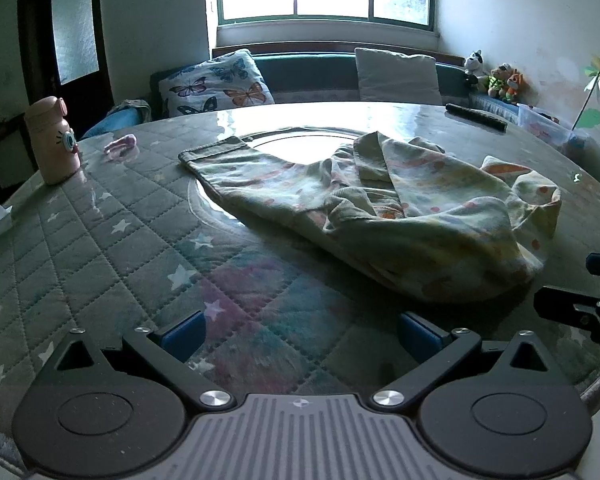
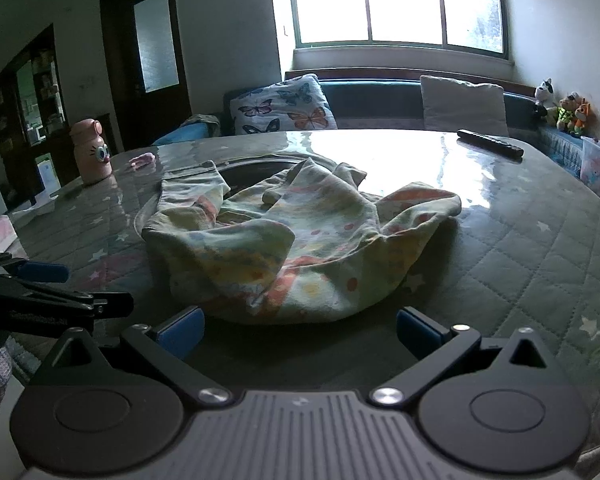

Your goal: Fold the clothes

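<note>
garment (image 2: 284, 240) lies rumpled, long axis left-right | dead ahead of right gripper (image 2: 300, 330), nearer | left gripper (image 1: 300, 330) offset left | both spread wide, holding nothing

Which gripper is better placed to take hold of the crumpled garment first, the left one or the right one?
Probably the right gripper: its open jaws face the garment directly, with the near hem just ahead. The left gripper, also open, faces bare quilted table cover, with the garment off to its right.

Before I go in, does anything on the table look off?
Only the garment: it lies crumpled in a heap, folds bunched, partly over the table's round inset. Both grippers are open and empty.
</note>
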